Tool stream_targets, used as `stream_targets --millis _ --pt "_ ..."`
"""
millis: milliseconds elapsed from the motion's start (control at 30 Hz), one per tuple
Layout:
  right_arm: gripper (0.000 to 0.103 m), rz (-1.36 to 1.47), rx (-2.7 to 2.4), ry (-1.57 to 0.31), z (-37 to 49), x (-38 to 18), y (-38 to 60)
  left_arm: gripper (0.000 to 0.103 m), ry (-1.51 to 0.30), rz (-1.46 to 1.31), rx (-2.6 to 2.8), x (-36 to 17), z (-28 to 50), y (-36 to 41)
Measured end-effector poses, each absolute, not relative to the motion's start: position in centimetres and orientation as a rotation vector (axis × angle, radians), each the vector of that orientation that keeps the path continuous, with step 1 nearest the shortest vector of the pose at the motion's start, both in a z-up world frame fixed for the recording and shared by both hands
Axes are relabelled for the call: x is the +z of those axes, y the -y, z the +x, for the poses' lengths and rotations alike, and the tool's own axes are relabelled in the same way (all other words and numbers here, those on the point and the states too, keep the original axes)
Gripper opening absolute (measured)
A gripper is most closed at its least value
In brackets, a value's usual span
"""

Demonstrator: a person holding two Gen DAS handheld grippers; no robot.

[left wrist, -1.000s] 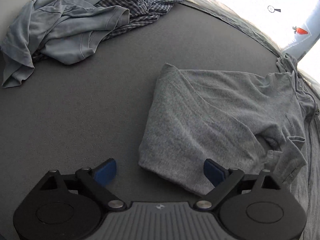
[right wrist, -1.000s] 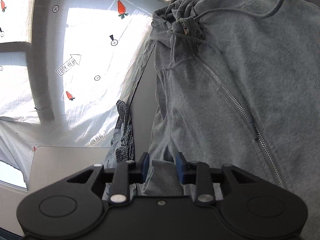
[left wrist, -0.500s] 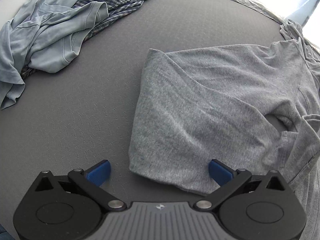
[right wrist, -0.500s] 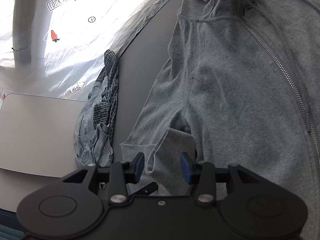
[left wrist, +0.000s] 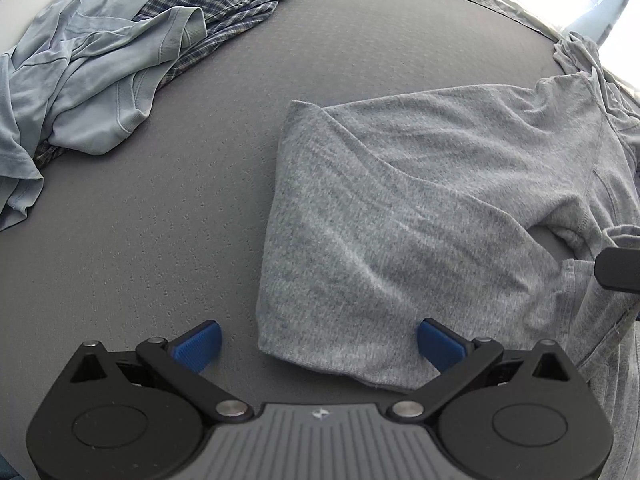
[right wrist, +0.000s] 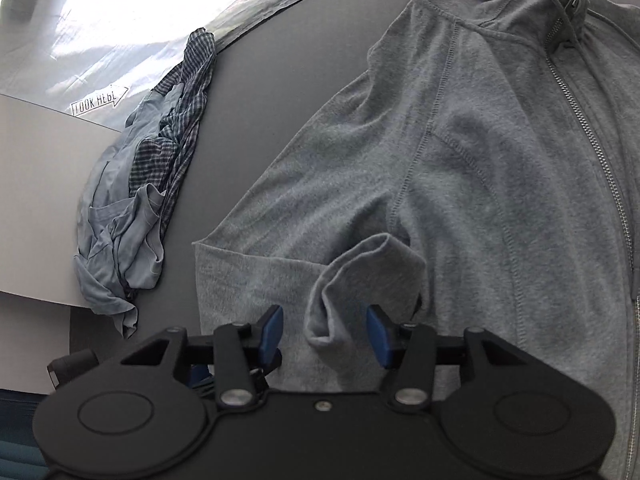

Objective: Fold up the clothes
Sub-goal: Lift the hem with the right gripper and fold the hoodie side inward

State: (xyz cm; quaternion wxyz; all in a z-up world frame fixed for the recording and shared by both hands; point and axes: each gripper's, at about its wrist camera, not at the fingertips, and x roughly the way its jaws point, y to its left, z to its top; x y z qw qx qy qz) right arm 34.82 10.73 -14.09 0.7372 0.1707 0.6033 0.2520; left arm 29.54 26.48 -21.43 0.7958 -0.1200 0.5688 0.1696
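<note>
A grey zip hoodie (left wrist: 400, 208) lies on the dark grey mat (left wrist: 160, 240), one side folded over so a straight edge faces left. My left gripper (left wrist: 318, 340) hangs wide open just above the hoodie's near corner, one blue pad (left wrist: 198, 344) over the mat and the other over the fabric. In the right wrist view the hoodie (right wrist: 500, 160) shows its zipper (right wrist: 600, 152). Its sleeve cuff (right wrist: 360, 272) stands bunched between the fingers of my right gripper (right wrist: 324, 330). The jaws have parted and a gap shows beside the left pad (right wrist: 272, 330).
A crumpled pile of a light blue shirt and a plaid shirt (left wrist: 100, 80) lies at the mat's far left, also in the right wrist view as a pile (right wrist: 132, 200). A white sheet with carrot prints (right wrist: 100, 20) lies beyond the mat. A pale board (right wrist: 36, 200) borders it.
My right gripper swung across the hoodie with the sleeve cuff and its jaws widened from a tight grip. The left gripper shifted slightly towards the hoodie's corner, then held still.
</note>
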Motion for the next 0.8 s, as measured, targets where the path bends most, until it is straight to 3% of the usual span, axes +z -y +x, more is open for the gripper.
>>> stream_targets --millis 100,267,567,800 --pt "0.025 0.369 0.543 -1.339 34.8 -14.7 -10.6 0.103 -1.221 -0.255 0.360 -21.5 29.5 -26.6" --pt "0.013 0.439 0.529 -1.332 34.7 -14.9 -9.6 0.103 -1.220 -0.252 0.359 -21.5 29.5 -26.6" --pt "0.009 0.563 0.579 -1.219 34.6 -13.5 -7.8 0.103 -1.206 -0.247 0.359 -21.6 29.3 -26.5" --pt "0.009 0.506 0.605 -1.119 34.7 -11.6 -6.2 0.103 -1.212 -0.242 0.332 -21.0 29.3 -26.7"
